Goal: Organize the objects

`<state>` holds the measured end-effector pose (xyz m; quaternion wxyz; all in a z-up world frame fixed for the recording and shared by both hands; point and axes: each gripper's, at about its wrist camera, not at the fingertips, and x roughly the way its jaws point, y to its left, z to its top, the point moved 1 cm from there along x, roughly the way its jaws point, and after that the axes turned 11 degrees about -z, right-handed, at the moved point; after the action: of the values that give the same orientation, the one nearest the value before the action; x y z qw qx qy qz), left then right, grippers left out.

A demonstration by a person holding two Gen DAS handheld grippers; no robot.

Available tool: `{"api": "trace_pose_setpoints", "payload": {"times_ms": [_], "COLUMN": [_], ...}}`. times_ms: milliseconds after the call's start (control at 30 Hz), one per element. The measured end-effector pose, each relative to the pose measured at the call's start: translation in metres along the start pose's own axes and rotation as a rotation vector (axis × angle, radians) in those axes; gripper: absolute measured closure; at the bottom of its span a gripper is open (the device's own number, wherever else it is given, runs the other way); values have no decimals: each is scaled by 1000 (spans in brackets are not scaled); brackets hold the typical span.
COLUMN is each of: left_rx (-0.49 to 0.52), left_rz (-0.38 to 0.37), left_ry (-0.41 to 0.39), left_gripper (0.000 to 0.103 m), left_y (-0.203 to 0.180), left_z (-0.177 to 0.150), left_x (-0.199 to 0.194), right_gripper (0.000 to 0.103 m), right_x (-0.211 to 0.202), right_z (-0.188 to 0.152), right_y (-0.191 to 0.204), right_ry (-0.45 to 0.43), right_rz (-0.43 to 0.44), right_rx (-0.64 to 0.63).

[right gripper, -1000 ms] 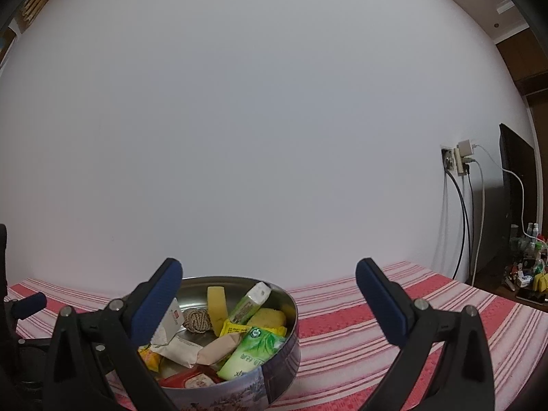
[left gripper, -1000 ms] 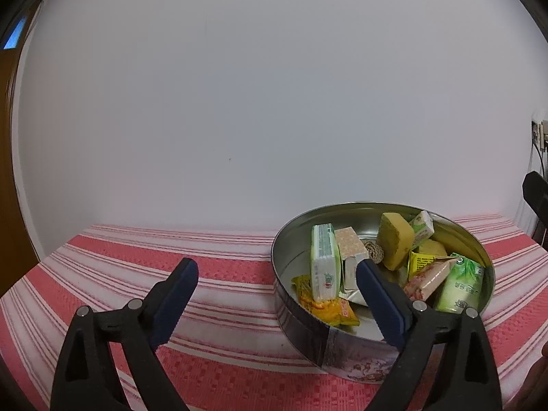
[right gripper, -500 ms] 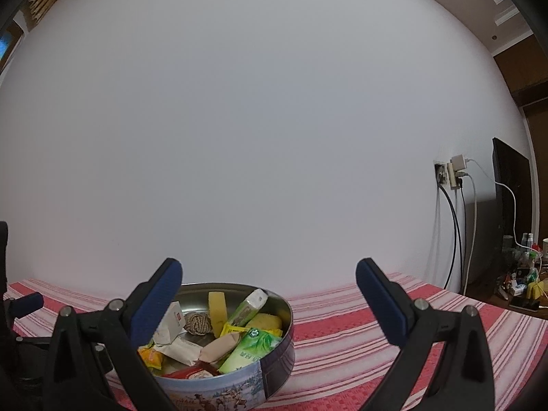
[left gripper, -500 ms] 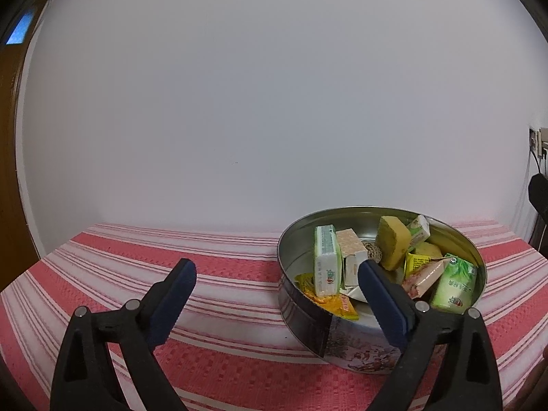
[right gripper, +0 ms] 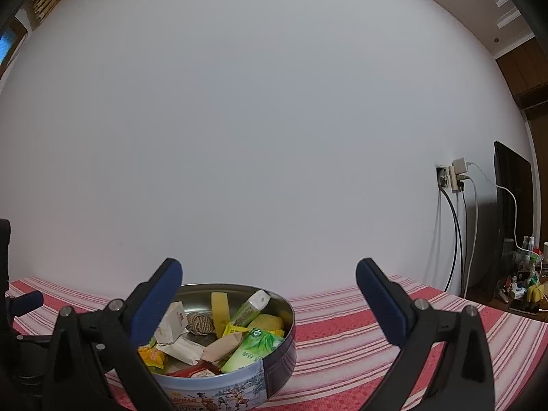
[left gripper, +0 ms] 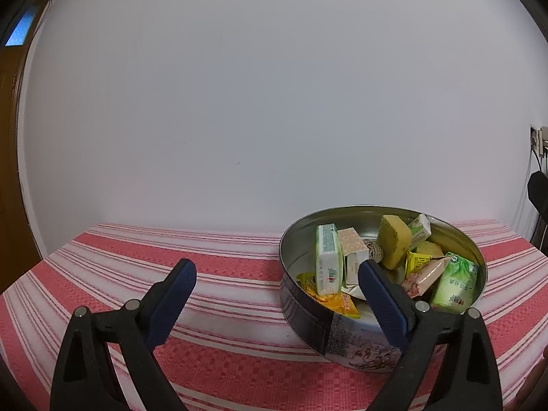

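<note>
Striped red-and-white cloth (left gripper: 212, 270) under a bare white wall, with both pairs of jaws spread wide and holding nothing.

Between my left gripper (left gripper: 275, 286) fingers I see only cloth; its right finger (left gripper: 383, 303) overlaps the near rim of the round tin (left gripper: 304, 311), which sits just beyond and to the right. My right gripper (right gripper: 267, 293) frames wall and cloth, its left finger (right gripper: 154, 303) crossing the same tin (right gripper: 274, 363) low on that side. Everything loose is piled inside: green tissue pack (left gripper: 328, 263), yellow sponge (left gripper: 394, 241), twine ball (right gripper: 200, 323), green pouch (right gripper: 255, 349). I judge the sorting largely done, so I hold clear.
</note>
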<state>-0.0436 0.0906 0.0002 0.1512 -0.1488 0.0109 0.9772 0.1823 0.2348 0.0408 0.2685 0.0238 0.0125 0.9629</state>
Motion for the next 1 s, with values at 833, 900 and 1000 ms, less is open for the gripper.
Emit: {"api": "trace_pose_setpoints", "payload": {"times_ms": [833, 900, 1000], "left_rx": [16, 8, 10], "left_rz": [-23, -23, -29], "left_ry": [26, 32, 40], "left_gripper": [6, 6, 6], "left_y": [2, 4, 3], "left_z": [-1, -1, -1], "left_x": [-3, -3, -2], "right_gripper": [0, 0, 0], "right_x": [-8, -7, -5], "right_z": [2, 2, 2], "right_y": [-1, -2, -4], "right_ry": [-12, -11, -9], "right_rz": [-3, -3, -1], "right_rx": [21, 20, 22]}}
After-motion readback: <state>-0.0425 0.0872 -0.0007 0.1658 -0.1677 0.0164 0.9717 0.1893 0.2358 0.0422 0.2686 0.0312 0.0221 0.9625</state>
